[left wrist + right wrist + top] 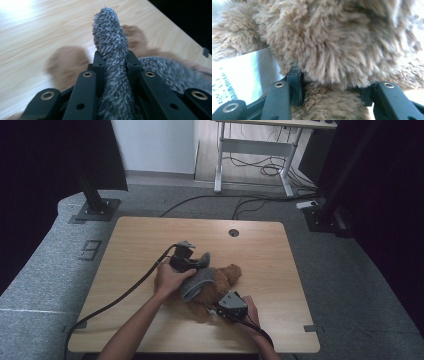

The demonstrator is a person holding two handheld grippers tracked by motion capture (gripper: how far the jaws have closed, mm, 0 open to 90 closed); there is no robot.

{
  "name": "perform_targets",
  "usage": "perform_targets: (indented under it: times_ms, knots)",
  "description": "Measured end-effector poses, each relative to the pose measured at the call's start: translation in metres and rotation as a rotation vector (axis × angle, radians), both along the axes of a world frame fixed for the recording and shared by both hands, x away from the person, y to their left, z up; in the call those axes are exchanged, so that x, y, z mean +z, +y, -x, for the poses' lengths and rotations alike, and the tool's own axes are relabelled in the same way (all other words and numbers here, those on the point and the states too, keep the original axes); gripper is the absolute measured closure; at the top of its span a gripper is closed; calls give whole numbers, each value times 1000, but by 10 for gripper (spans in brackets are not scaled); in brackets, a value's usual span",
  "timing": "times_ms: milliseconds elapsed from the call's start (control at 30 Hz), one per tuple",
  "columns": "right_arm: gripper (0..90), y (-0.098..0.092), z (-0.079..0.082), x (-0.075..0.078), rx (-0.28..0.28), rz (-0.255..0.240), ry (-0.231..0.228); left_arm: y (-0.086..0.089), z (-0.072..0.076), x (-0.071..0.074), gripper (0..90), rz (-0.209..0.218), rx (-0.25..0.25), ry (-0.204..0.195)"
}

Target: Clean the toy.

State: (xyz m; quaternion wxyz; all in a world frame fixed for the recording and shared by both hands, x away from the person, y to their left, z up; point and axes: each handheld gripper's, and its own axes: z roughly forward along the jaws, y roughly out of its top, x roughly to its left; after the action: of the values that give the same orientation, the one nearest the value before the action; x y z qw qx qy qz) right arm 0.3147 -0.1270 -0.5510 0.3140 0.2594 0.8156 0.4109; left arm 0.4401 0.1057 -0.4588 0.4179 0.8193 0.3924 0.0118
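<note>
Brown teddy bear [220, 285] lying mid-worktop [140, 245]. Left hand-held gripper [192, 262] clamped on the grey fuzzy garment [110, 50], right hand-held gripper [332, 87] gripping a plush limb. Could easily slip off that fur if tugged hard, or drag the bear sideways.

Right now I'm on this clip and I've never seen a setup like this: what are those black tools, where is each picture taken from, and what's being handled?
A person holds a hand-operated gripper in each hand. The high view looks down on a wooden table; the other two pictures come from cameras riding on the grippers, looking along their black jaws. On the table lies a brown plush toy with a grey fuzzy cloth draped across it. The left gripper is shut on a fold of the grey cloth. The right gripper has its jaws around a limb of the plush toy, pressing into the fur. A white printed label hangs beside it.
</note>
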Motion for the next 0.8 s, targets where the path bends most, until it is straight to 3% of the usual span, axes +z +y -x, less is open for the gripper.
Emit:
perform_targets:
  times_ms: [233,300,433,633,700,800]
  knots:
    - [480,0,3,0,5,-10,1,39,12,2,746,37,35,-22]
    - [423,-1,3,0,14,-22,3,42,18,-3,746,51,25,-16]
    - [240,-10,1,3,35,-68,52,43,27,-13,752,91,18,-34]
    - [150,-34,1,25,46,-202,112,49,38,-18,759,115,29,-67]
    - [137,-36,1,32,49,-213,117,50,43,-20,761,123,33,-81]
    - [141,-38,-1,45,73,-329,130,48,51,-21,762,113,36,-113]
